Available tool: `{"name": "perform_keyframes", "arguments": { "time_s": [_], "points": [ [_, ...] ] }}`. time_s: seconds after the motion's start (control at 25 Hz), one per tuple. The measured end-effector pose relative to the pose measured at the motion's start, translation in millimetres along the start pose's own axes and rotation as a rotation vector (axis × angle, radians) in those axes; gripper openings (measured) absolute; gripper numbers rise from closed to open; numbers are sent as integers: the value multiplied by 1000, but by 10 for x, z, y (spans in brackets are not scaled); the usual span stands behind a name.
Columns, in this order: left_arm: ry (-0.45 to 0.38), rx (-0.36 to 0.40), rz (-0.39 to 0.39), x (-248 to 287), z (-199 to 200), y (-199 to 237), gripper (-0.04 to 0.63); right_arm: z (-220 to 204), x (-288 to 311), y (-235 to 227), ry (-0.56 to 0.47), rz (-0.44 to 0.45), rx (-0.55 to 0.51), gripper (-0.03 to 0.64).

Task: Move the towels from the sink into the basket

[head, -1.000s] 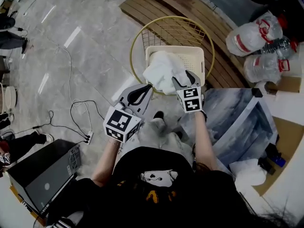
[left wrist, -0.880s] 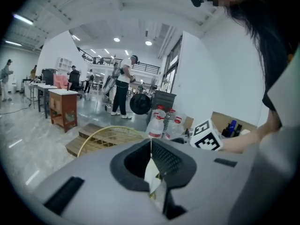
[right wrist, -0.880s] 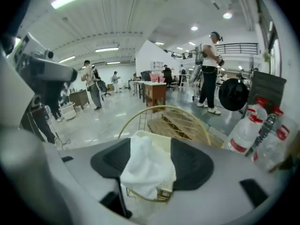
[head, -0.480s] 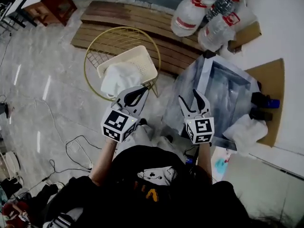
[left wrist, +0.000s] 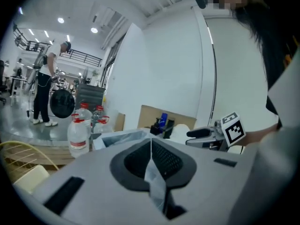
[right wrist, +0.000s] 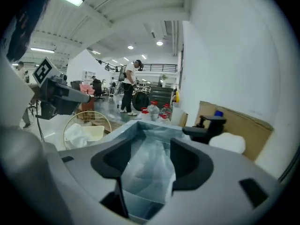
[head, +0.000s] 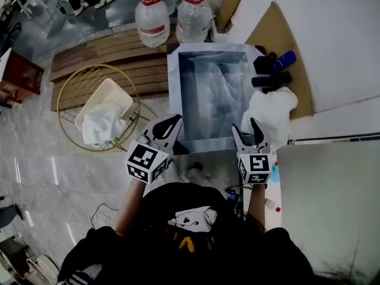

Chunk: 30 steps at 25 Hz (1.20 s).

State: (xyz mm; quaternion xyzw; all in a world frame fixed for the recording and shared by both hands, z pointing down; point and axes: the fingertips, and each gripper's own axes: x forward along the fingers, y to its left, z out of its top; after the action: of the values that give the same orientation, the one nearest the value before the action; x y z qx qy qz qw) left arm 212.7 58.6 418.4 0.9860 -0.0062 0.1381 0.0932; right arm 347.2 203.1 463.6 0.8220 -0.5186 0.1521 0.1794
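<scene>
The steel sink [head: 176, 94] is straight ahead, with pale crumpled cloth [head: 217, 94] lying in its basin. The cream basket [head: 113, 94] stands to the left inside a gold wire ring and holds a white towel [head: 100, 126]. My left gripper [head: 173, 121] hovers at the sink's near left corner with its jaws together and nothing in them. At the near right corner, my right gripper [head: 246, 126] is open and empty. The basin [right wrist: 150, 168] shows between its jaws in the right gripper view. Another white towel [head: 272, 107] lies on the counter right of the sink.
Two big water bottles [head: 153, 19] stand behind the sink on a wooden platform [head: 101, 64]. Dark bottles [head: 273, 70] sit by a cardboard sheet [head: 294, 70] at the sink's far right. A white wall closes off the right side. A person [left wrist: 42, 88] stands far off.
The white towel held over the basket has been let go and lies in it. Both grippers have swung from the basket over to the sink's near edge, empty.
</scene>
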Motion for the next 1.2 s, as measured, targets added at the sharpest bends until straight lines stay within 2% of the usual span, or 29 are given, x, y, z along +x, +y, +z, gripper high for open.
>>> {"name": "perform_keyframes", "arguments": {
  "time_s": [0.2,0.36,0.52,0.68,0.84,0.88,0.92,1.04,1.2],
  "points": [
    [9,8,-32,383,22,-569,11,-375,-316,-907,28,-158,18,284],
    [24,36,-44,534,34,-879,11,-669,-281,-1612,80,-290,107,345],
    [40,53,-24,580,53,-984,11,-886,2,-1921,136,-276,222,395],
    [53,65,5,600,72,-980,11,-1117,339,-2012,228,-303,205,413],
    [62,64,37,575,46,-943,11,-1227,504,-2074,240,-326,198,410],
    [62,63,45,562,40,-927,11,-1239,521,-2081,242,-320,209,400],
    [62,64,51,548,39,-918,11,-1240,521,-2088,247,-311,219,350],
    [71,63,59,484,15,-925,11,-1155,439,-2074,243,-254,242,151],
    [79,54,71,363,-36,-895,11,-800,193,-1902,131,-158,263,110]
  ]
}}
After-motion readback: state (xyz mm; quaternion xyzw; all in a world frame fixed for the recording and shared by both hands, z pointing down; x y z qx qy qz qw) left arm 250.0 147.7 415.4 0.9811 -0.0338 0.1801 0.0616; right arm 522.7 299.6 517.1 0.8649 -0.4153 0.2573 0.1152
